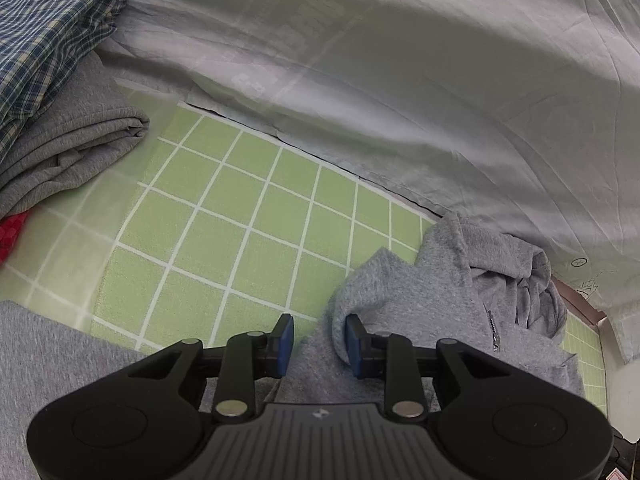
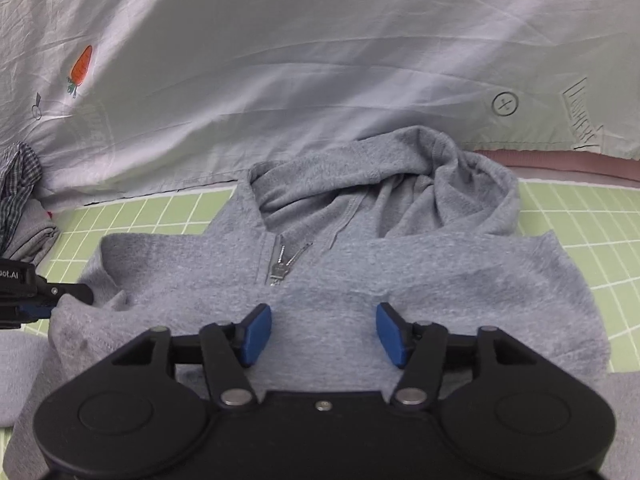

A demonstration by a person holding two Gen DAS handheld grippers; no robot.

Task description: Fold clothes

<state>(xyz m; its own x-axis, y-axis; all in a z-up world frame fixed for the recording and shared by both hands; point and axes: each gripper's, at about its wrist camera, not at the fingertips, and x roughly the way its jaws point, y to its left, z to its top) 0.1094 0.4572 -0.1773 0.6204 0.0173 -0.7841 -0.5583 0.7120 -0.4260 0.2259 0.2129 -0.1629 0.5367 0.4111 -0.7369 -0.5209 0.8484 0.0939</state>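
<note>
A grey zip hoodie (image 2: 400,272) lies front up on the green grid mat (image 2: 580,216), its hood (image 2: 440,184) bunched at the far end and its zipper pull (image 2: 280,268) at the chest. My right gripper (image 2: 325,334) hovers open over the chest with only flat fabric under its blue pads. My left gripper (image 1: 320,342) is open at the hoodie's (image 1: 420,300) left shoulder. A rolled fabric edge curls over its right pad (image 1: 354,344), and cloth lies loose in the gap. The left gripper (image 2: 60,300) also shows at the left edge of the right wrist view.
A folded grey garment (image 1: 72,152) under a blue plaid shirt (image 1: 48,40) is stacked at the far left, with something red (image 1: 10,236) beside it. A pale sheet with a carrot print (image 1: 400,80) borders the mat (image 1: 240,220) at the back. More grey fabric (image 1: 40,360) lies near left.
</note>
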